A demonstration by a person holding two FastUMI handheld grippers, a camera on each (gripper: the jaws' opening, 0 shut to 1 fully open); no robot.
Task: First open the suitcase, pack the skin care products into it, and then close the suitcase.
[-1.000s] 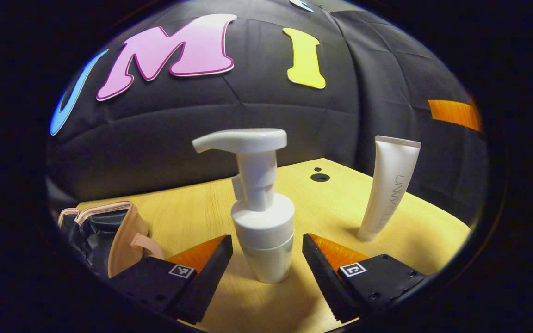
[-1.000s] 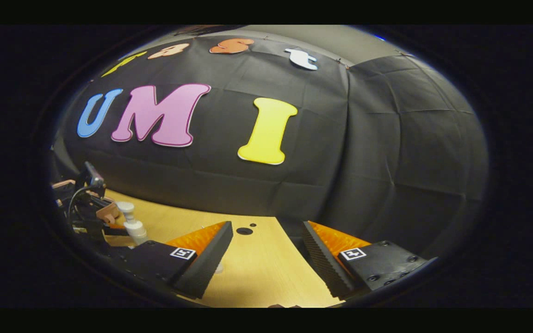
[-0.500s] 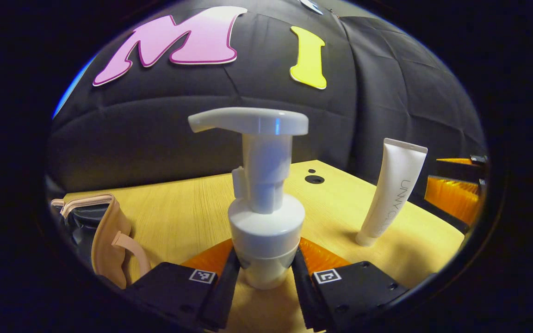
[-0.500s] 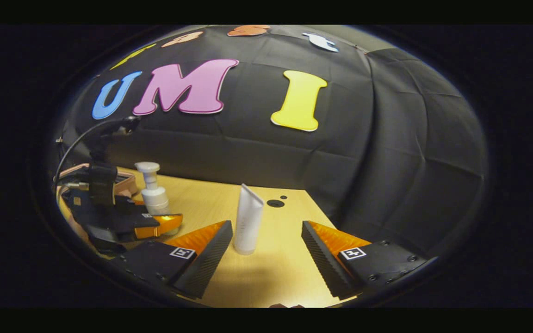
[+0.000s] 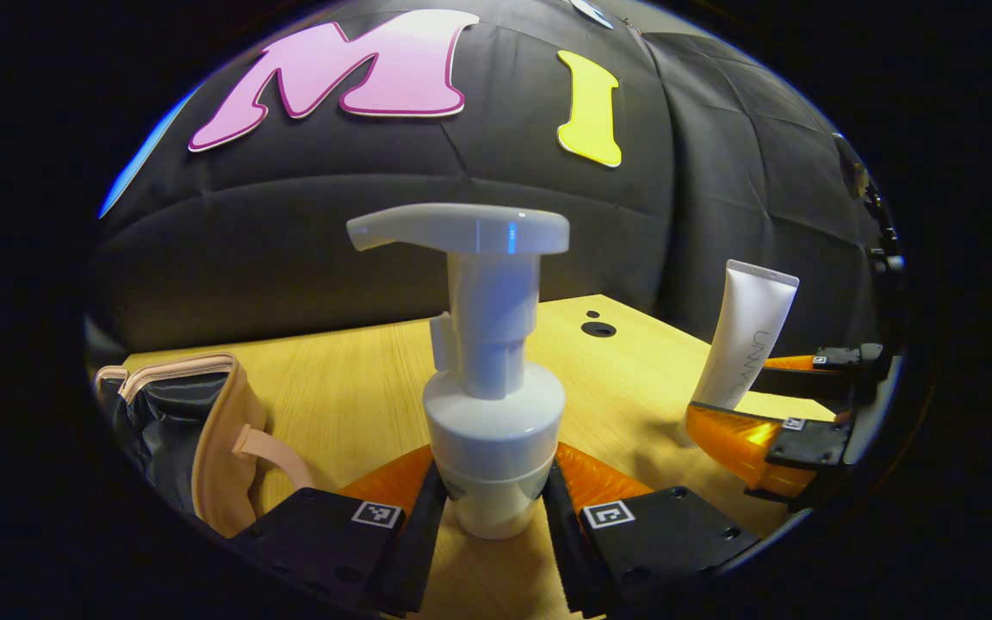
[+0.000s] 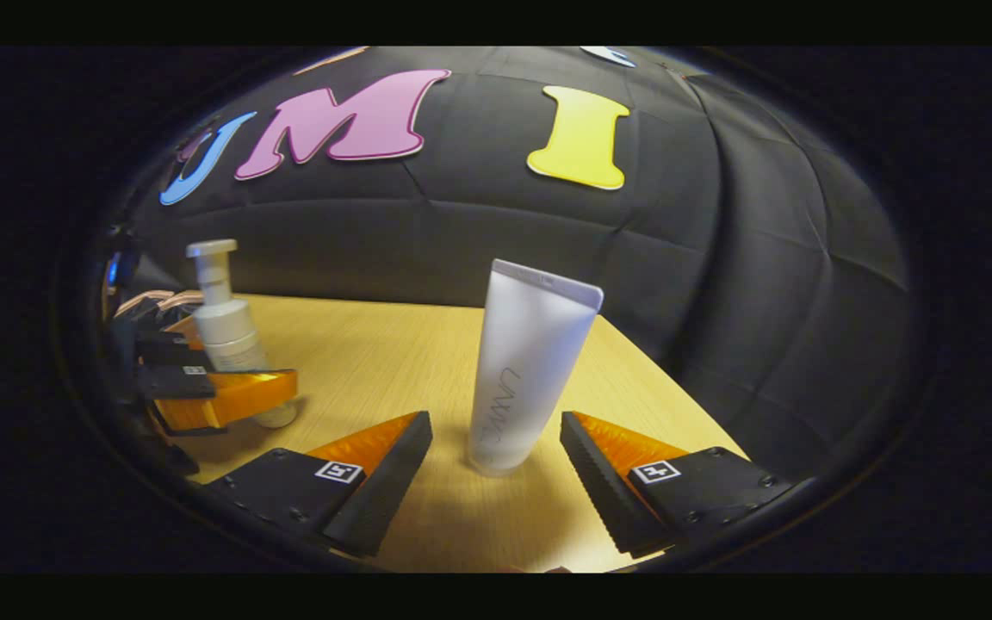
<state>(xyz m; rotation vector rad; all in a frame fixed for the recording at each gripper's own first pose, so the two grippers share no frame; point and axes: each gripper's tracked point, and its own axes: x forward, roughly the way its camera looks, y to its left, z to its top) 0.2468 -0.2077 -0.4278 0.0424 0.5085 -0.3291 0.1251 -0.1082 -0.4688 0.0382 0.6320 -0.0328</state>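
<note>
In the left gripper view, the left gripper (image 5: 489, 508) has its jaws pinched on the lower body of a white pump bottle (image 5: 489, 379), which stands upright on the wooden table (image 5: 358, 387). At the left edge lies the suitcase (image 5: 195, 430), a small beige case lying open with a dark lining. To the right, a white tube (image 5: 746, 344) stands on its cap, leaning slightly, with the right gripper (image 5: 776, 400) reaching in around its base.

In the right gripper view, the right gripper (image 6: 496, 469) has its jaws spread, the tube (image 6: 526, 366) standing between them; whether either finger touches it is hard to tell. At far left, the left gripper (image 6: 233, 392) clamps the pump bottle (image 6: 225, 327).
</note>
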